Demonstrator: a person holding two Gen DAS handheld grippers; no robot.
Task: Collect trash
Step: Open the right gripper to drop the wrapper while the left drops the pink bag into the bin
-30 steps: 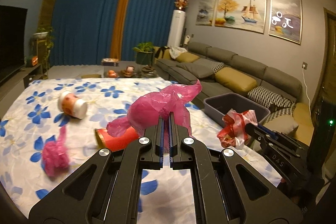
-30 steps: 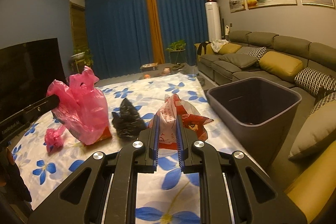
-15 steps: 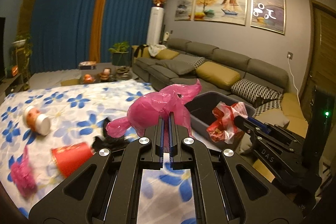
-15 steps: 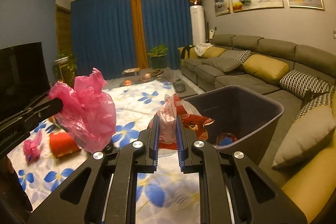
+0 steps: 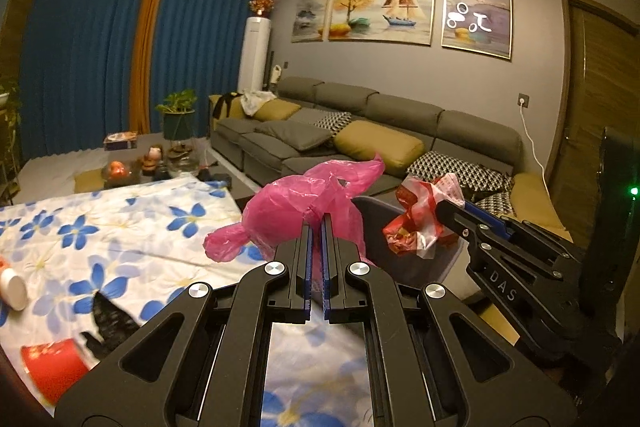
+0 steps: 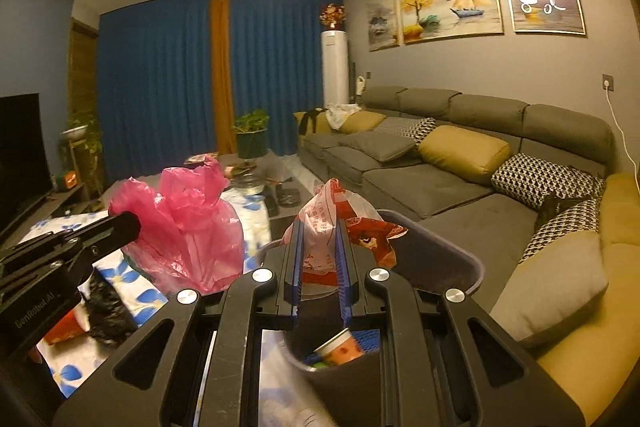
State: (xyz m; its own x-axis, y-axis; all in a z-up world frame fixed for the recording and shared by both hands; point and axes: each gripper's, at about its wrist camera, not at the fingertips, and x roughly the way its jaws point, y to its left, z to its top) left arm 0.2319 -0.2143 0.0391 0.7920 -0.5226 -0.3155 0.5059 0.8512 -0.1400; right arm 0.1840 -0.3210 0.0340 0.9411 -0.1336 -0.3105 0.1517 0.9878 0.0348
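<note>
My left gripper (image 5: 317,223) is shut on a crumpled pink plastic bag (image 5: 296,211), held in the air near the table's right edge. My right gripper (image 6: 320,227) is shut on a red-and-white plastic bag (image 6: 340,223) and hangs over the grey trash bin (image 6: 448,247). Inside the bin lie a paper cup (image 6: 340,347) and some blue scraps. In the left wrist view the right gripper (image 5: 444,209) carries the red-and-white bag (image 5: 420,223) above the bin (image 5: 400,251). The pink bag (image 6: 188,223) shows at the left of the right wrist view.
The table wears a white cloth with blue flowers (image 5: 120,227). On it lie a red cup (image 5: 52,367), a black crumpled bag (image 5: 108,319) and a white-capped container (image 5: 12,287). A grey sofa with cushions (image 5: 360,147) stands behind the bin; a low coffee table (image 5: 152,167) stands further back.
Both grippers have swung right with their bags, away from the table's middle. The bin now lies directly under the right gripper, and the table's litter has slid to the left of both views.
</note>
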